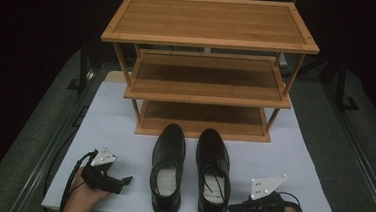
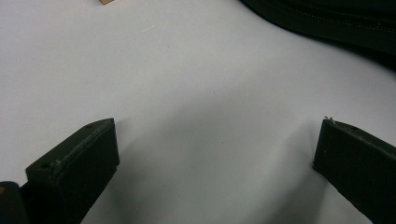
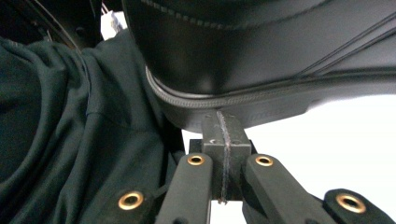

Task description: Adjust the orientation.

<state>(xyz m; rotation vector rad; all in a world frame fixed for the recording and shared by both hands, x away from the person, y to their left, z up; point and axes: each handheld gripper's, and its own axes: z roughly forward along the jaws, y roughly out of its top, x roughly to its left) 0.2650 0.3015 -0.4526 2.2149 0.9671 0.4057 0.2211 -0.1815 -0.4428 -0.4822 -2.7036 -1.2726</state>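
A pair of black leather shoes stands side by side on the white table top [image 1: 124, 126], toes pointing at the wooden three-shelf rack [image 1: 206, 62] just beyond them. The left shoe [image 1: 167, 169] and the right shoe [image 1: 212, 175] are close together but not touching. The left gripper [image 1: 120, 181] lies low on the table to the left of the left shoe, near it but apart; in the left gripper view its jaws are spread wide over bare white surface, with an edge of that shoe at the top right. The right gripper [image 3: 223, 135] sits at the near right corner, its jaws pressed together with nothing between them, tips right at the heel sole of the right shoe; whether they actually touch the sole is hard to tell. Dark green cloth [image 3: 70, 140] hangs at the table's near edge.
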